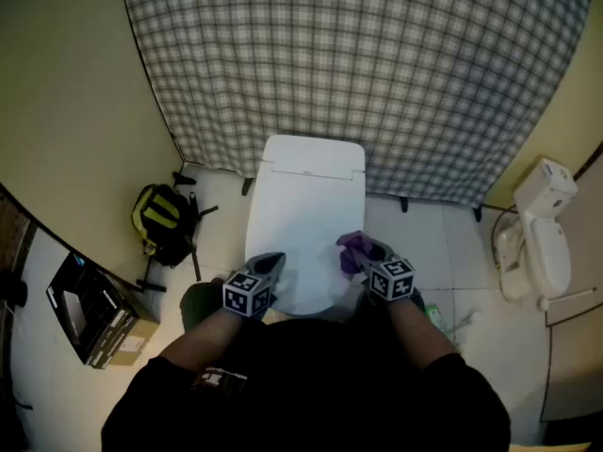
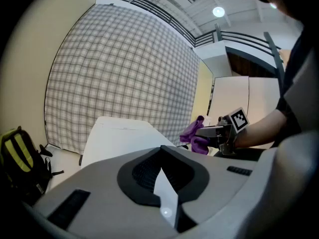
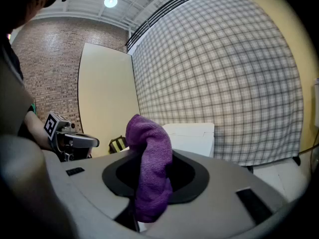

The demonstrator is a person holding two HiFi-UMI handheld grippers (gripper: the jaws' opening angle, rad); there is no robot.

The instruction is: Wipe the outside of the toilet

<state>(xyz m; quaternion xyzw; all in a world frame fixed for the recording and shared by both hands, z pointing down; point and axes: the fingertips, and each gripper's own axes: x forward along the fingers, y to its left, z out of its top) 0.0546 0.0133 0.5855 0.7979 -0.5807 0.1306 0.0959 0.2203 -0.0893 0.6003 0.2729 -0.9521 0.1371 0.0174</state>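
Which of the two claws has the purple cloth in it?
The right claw: its jaws are shut on the purple cloth, which bunches up between them. The left claw has its jaws together with nothing in them.

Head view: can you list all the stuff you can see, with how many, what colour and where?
toilet: one, white, lid down, middle.
curtain: one, grey checked, behind the toilet.
backpack: one, yellow and black, on the floor left of the toilet.
box: one, black and brown, bottom left.
white fixture: one, far right.
cloth: one, purple, in the right gripper.
left gripper: grey, shut, holding nothing, over the lid.
right gripper: grey, shut on the cloth.
person: dark top, bottom edge.
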